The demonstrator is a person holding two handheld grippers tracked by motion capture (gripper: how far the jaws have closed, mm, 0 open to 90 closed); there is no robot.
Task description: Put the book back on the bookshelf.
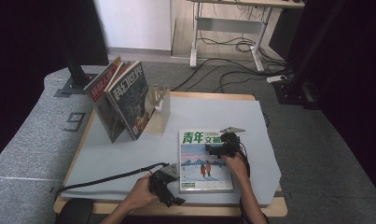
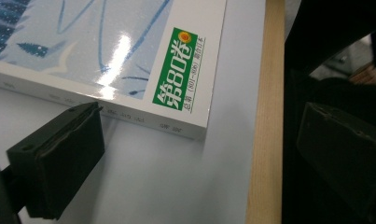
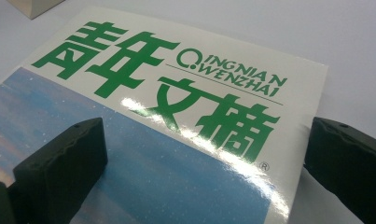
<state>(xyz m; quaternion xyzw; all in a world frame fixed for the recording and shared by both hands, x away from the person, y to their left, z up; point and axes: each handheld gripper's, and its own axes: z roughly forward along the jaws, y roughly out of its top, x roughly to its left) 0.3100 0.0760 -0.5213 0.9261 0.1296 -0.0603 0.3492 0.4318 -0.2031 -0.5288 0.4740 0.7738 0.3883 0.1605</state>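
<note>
A thick magazine (image 1: 204, 161) with green Chinese title lettering and a snowy blue cover lies flat on the table's front right. My left gripper (image 1: 172, 195) is open at its near left corner; in the left gripper view (image 2: 199, 158) one jaw touches the white spine of the magazine (image 2: 129, 46) and the other hangs past the table edge. My right gripper (image 1: 214, 149) is open at the top right of the cover. In the right gripper view (image 3: 204, 163) one jaw is over the magazine (image 3: 176, 93) and the other sits just off its right edge.
Two magazines (image 1: 122, 98) stand leaning against a wooden bookstand (image 1: 158, 105) at the back left. A pale sheet (image 1: 129, 154) covers the wooden table (image 1: 199, 211). The table's front edge (image 2: 265, 116) runs close to the left gripper. A cable (image 1: 106, 179) trails left.
</note>
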